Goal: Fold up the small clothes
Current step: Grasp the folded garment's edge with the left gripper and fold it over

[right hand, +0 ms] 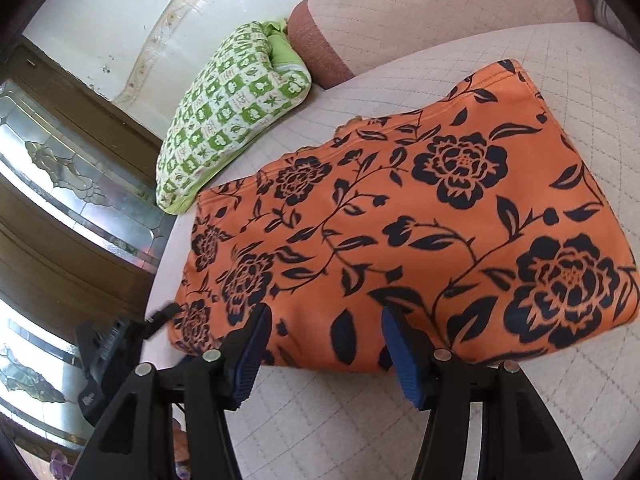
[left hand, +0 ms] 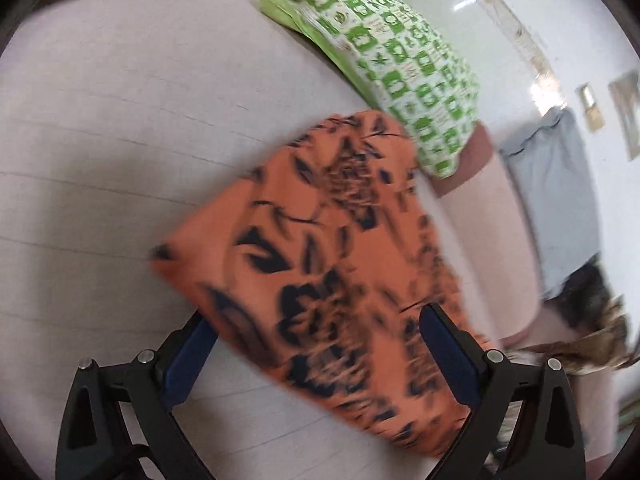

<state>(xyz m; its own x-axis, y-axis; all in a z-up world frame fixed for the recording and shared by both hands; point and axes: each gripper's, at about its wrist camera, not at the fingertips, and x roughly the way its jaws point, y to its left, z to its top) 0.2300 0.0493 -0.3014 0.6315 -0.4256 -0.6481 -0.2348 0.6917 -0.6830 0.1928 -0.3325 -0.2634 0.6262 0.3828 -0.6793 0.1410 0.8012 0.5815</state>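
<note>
While the orange floral garment (right hand: 400,220) lies folded into a flat rectangle on the quilted bed (right hand: 360,420), just beside the green checked pillow (right hand: 228,120), the fold looks likely to suffer if either tool drags a layer on its way clear. Left of the garment's near edge, the left hand-held gripper (left hand: 316,344) stands released, its blue pads (left hand: 448,344) wide apart with the cloth passing between them; the blur in that view leaves it unclear whether a pad brushes the fabric, and a snagged top layer there would pull the near corner open. Further right along the same edge, the right hand-held gripper (right hand: 326,344) is also released, about half spread, its pads over the hem with nothing pinched between them. Pushed forward from there, it could ruck the hem toward the pillow and spoil the rectangle, or shove the whole bundle askew on the bed.
</note>
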